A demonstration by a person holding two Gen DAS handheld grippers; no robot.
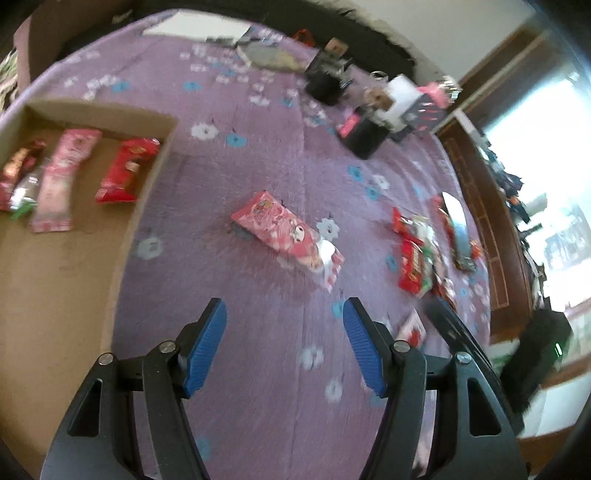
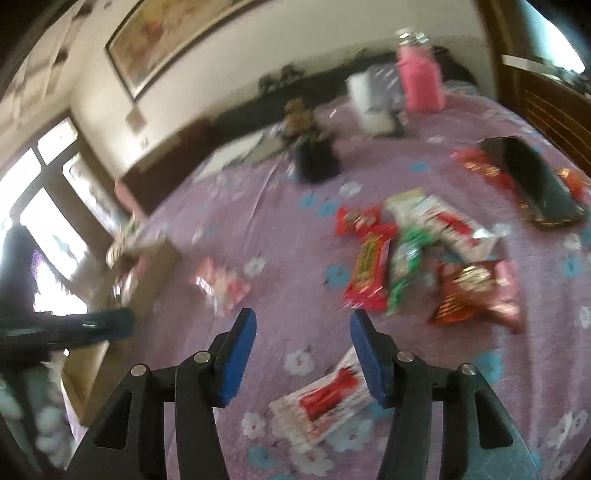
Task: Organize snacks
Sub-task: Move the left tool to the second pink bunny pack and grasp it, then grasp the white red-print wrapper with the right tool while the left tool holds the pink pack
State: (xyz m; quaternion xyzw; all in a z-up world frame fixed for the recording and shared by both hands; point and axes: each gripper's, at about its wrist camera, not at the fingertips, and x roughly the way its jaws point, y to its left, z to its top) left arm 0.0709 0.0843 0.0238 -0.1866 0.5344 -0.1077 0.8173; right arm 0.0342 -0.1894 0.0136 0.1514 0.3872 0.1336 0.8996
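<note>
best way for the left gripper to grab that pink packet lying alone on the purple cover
Probably across the middle of the pink packet, coming down from above. It lies flat and slanted on the purple cover, so turn the open left gripper to span its short width, one pad on each long edge.

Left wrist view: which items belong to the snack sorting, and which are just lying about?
Job:
cardboard box
pink snack packet
red snack pile
red packet in box

Lying about:
black containers
white paper
dark flat box
</note>
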